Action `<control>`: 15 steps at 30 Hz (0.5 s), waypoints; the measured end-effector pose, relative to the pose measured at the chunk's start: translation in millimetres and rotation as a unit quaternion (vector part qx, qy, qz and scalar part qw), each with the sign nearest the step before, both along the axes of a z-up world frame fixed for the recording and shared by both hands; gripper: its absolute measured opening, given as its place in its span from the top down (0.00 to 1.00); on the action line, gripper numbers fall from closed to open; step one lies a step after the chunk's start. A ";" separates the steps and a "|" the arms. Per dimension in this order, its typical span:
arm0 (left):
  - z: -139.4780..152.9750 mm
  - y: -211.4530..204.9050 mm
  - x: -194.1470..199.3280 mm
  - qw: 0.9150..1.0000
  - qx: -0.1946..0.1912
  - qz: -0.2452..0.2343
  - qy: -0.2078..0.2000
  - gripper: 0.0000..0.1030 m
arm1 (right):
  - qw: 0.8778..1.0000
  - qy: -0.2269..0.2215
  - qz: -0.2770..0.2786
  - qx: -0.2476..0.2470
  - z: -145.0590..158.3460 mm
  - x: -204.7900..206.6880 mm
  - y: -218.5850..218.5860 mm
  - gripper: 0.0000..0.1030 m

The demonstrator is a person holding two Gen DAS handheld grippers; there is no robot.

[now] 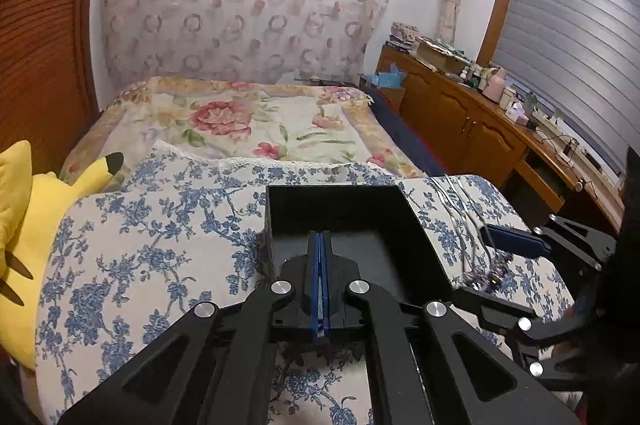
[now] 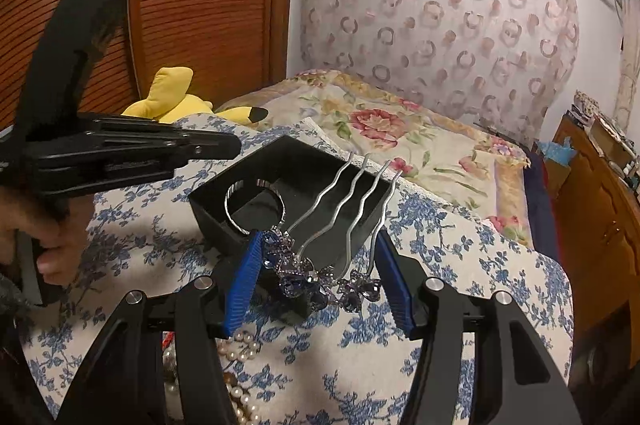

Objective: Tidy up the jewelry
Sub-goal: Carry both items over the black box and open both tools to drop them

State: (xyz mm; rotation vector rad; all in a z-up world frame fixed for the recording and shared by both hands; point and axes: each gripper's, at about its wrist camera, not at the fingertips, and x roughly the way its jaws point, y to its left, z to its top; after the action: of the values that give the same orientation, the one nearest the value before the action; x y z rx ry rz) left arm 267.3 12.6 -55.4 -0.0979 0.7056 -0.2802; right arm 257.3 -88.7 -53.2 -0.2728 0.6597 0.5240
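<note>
1. In the left wrist view the black box (image 1: 352,221) sat at centre frame on the blue-flowered cloth (image 1: 160,245). Open cloth spread to its left as far as the yellow plush toy (image 1: 36,225) at the left edge. To its right only a narrow strip of cloth remained before the bed fell away toward the wooden cabinet (image 1: 460,113).
2. The left gripper (image 1: 321,245) was clenched, blue pads pressed flat together with nothing between them, its tips over the box's near rim.
3. The right gripper (image 2: 320,265) grasped a hair comb (image 2: 320,273) by its jewelled end. The blue ribbed pads stood apart on either side, and the four wavy metal prongs rose up-frame across the box's open top.
4. A thin silver bangle (image 2: 256,205) lay inside the box, its lower arc hidden behind the comb's stones.
5. A pearl strand (image 2: 240,365) lay at lower left of the right wrist view, partly cut off by the gripper's black links.
6. A hand (image 2: 52,237) at the left edge held the other gripper's handle; only part of it showed.
7. The box looked matte and square-walled; the comb's stones were faceted blue and purple.
</note>
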 end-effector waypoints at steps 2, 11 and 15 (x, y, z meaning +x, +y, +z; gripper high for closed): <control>3.2 4.2 -5.1 1.000 0.005 0.004 -0.008 1.00 | 1.000 0.001 0.006 -0.002 -0.8 4.4 5.1 0.43; 8.0 31.9 -35.6 0.999 0.030 0.029 -0.032 0.67 | 0.999 0.018 0.026 -0.021 -13.4 30.3 34.7 0.43; 8.6 37.1 -47.5 0.997 0.058 0.037 -0.045 0.42 | 0.999 0.035 0.024 -0.019 -19.7 41.1 41.4 0.42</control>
State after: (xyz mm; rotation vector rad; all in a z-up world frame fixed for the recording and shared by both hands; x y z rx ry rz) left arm 219.8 49.7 -46.8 -0.0003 0.6265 -0.1713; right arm 298.4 -47.2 -72.9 -0.3072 0.7319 0.5694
